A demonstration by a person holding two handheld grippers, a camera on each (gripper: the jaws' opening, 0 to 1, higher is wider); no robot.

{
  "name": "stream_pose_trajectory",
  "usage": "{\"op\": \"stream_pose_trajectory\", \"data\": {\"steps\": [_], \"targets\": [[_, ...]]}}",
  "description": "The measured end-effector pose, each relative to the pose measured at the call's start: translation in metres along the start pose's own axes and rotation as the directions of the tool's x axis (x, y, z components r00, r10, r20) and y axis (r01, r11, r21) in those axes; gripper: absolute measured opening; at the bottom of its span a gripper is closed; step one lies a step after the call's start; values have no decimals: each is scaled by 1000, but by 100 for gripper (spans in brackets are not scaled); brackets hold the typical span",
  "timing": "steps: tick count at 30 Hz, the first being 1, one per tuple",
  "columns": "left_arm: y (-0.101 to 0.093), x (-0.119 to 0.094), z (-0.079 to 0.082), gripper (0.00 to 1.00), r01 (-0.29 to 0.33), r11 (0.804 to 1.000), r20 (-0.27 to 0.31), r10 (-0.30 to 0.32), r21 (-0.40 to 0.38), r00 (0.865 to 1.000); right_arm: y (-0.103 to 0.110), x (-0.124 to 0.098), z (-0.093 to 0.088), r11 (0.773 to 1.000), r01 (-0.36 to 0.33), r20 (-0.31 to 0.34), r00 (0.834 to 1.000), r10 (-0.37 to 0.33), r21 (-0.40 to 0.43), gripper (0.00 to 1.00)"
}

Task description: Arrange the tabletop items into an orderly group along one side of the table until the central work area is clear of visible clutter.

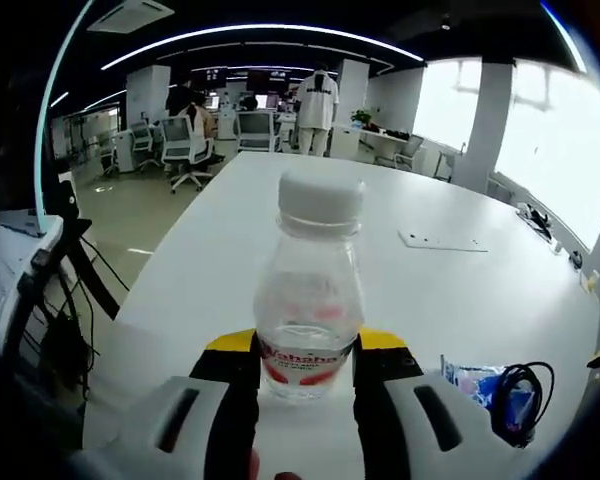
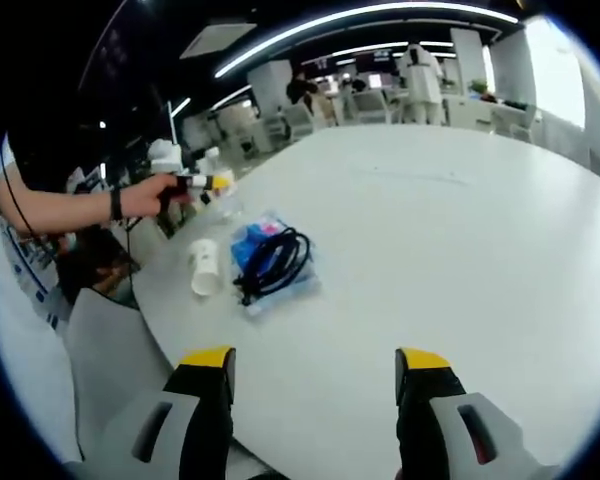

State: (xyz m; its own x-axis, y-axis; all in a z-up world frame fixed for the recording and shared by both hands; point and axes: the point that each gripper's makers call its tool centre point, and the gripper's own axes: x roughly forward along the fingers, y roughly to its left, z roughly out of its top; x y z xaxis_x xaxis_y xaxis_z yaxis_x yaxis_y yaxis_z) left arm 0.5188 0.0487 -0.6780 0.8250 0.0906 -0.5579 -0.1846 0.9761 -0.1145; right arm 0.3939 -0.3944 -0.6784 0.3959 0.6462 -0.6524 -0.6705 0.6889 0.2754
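A clear water bottle (image 1: pixel 315 260) with a white cap and a red label stands upright near the edge of the white table (image 1: pixel 500 300). My left gripper (image 1: pixel 308 345) is shut on its lower part, one yellow-tipped jaw on each side. In the right gripper view a hand holds that left gripper (image 2: pixel 205 183) at the table's left rim. A blue packet (image 2: pixel 255 240) lies there with a coiled black cable (image 2: pixel 278 262) on top, and a white paper cup (image 2: pixel 205 268) lies on its side beside it. My right gripper (image 2: pixel 315 360) stands open above bare table (image 2: pixel 460 250).
A flat white sheet (image 1: pixel 442 241) lies further in on the table. The packet and cable (image 1: pixel 505 395) sit to the right of the bottle. Dark stands and cables (image 1: pixel 60 300) crowd the floor off the table's left. Office chairs (image 1: pixel 185 145) and standing people are far behind.
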Motion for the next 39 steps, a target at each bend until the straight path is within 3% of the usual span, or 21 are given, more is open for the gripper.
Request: {"op": "stream_pose_trajectory", "data": {"steps": [4,5,17,26,30,39], "targets": [[-3,-1,-6,34,-12,1000,7,12,7,1000,1,2,0,1000,-2,3,1000,2,6,66],[-4,-2,-8,34,-18,999,5,17,38,1000,1,3,1,1000,-3,5,1000,3,7,66],[-1,-3,-7,35,-28,999,21,28,26,999,1,7,6,1000,-13,7,1000,13,-2,66],[0,-5,-7,36,-10,1000,-15,10,-8,1000,-3,3,7,1000,-7,17,1000,7,1,66],[-1,-9,-3,43,10,999,-10,-11,-43,1000,-4,2,8,1000,-6,22,1000,6,2,66],[3,-32,0,43,1,998,0,-1,-60,1000,-1,6,16,1000,-22,48,999,22,-4,66]]}}
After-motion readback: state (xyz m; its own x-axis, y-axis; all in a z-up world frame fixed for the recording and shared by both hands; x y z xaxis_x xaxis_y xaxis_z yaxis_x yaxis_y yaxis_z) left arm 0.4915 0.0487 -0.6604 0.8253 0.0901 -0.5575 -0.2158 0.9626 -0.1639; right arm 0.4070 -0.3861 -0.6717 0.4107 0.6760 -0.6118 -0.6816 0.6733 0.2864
